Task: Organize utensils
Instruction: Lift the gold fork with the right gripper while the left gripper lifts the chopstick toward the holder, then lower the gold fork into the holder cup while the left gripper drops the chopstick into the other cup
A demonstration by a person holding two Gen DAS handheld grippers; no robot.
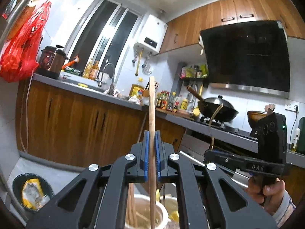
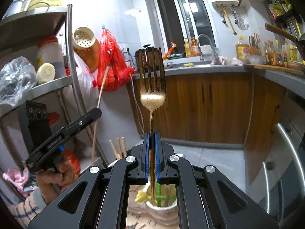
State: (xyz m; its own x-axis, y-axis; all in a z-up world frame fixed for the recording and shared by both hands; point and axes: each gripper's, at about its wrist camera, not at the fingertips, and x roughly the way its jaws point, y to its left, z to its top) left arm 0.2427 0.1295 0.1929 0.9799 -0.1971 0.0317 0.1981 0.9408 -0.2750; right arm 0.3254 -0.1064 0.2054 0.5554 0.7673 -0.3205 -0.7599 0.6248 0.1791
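Chopstick in the left, fork in the right, both lifted above their holders.
Left gripper [image 1: 152, 143] is clamped on a light, stiff wooden chopstick [image 1: 152, 103] mid-shaft; right gripper [image 2: 152, 143] pinches the slick gold fork [image 2: 152, 87] low on its thin handle, likely to swivel, over the ceramic holder [image 2: 162, 210].

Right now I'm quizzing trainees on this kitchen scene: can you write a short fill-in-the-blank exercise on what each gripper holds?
1. The left gripper is shut on a thin wooden ____.
2. The right gripper clamps a gold metal ____ by its handle.
3. The fork's tines point ____.

Missing words: chopstick; fork; up
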